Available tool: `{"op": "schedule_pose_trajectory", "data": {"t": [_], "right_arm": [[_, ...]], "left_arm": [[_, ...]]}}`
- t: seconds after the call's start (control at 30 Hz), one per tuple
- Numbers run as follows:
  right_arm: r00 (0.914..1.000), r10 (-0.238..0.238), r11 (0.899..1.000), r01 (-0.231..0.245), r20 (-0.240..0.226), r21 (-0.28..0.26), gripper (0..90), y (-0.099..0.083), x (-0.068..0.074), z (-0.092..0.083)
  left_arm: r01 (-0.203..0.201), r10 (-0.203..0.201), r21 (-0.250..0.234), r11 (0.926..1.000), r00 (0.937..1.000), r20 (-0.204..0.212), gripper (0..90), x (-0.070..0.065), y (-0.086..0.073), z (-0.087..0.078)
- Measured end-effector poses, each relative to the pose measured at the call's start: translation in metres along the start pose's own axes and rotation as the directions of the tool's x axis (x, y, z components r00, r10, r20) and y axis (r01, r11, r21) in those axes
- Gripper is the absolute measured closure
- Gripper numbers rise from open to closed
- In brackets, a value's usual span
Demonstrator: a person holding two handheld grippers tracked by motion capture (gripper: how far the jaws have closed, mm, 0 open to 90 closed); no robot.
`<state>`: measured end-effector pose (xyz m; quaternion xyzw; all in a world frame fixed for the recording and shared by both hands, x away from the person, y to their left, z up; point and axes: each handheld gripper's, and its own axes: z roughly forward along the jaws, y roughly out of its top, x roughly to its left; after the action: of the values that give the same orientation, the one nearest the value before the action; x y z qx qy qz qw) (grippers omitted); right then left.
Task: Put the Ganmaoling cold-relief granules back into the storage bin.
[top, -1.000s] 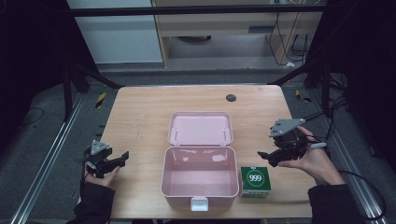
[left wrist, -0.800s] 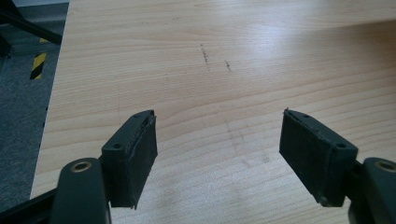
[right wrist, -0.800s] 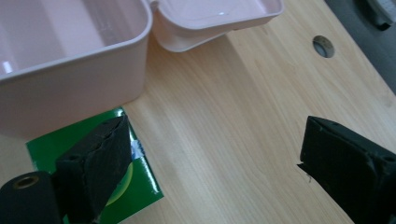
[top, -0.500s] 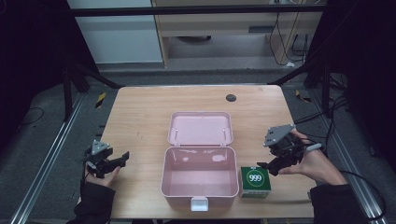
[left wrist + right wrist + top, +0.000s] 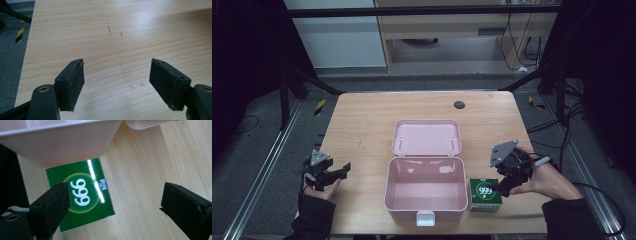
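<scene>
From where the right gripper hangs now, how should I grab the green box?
Come straight down on the green box and close across its two free sides. It lies flat, its left edge close beside the pink case, so shift the open right gripper left to straddle it.

The worktop (image 5: 362, 125) is pale wood with a fine straight grain, smooth and lightly sheened, with a few small dark scuffs in the left gripper view. The pink box (image 5: 426, 197) looks like moulded plastic, smooth and slightly glossy, with soft light spots on its inner floor. The green carton (image 5: 80, 195) seems to be coated card (a bright streak of glare runs across its printed face). The fingers (image 5: 72, 82) of the left gripper (image 5: 117, 85) carry matt black pads with a rough, slightly frayed edge; those of the right gripper (image 5: 112, 202) look equally dull and grainy. The floor (image 5: 257, 145) beside the worktop looks like coarse grey carpet.
</scene>
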<state>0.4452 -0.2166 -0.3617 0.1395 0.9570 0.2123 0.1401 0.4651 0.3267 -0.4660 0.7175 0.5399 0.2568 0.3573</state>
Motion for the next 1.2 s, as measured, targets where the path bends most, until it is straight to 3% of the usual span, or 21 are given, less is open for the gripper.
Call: {"op": "schedule_pose_trajectory", "data": {"t": [0.23, 0.87, 1.2], "right_arm": [[0.9981, -0.028, 0.999, 0.030, -0.056, 0.035, 8.2, 0.000, 0.008, 0.007], [0.9875, -0.061, 0.991, 0.077, -0.145, 0.108, 5.5, -0.001, 0.022, 0.032], [0.9844, -0.075, 0.988, 0.094, -0.159, 0.119, 4.0, -0.001, 0.024, 0.043]], "left_arm": [[-0.001, 0.001, 0.001, 1.0000, 1.0000, 0.001, 27.1, 0.000, 0.000, 0.000], [-0.002, 0.002, -0.001, 1.0000, 1.0000, 0.000, 27.3, 0.000, 0.000, 0.000], [-0.002, 0.002, -0.001, 1.0000, 1.0000, -0.002, 27.4, 0.000, 0.000, 0.000]]}}
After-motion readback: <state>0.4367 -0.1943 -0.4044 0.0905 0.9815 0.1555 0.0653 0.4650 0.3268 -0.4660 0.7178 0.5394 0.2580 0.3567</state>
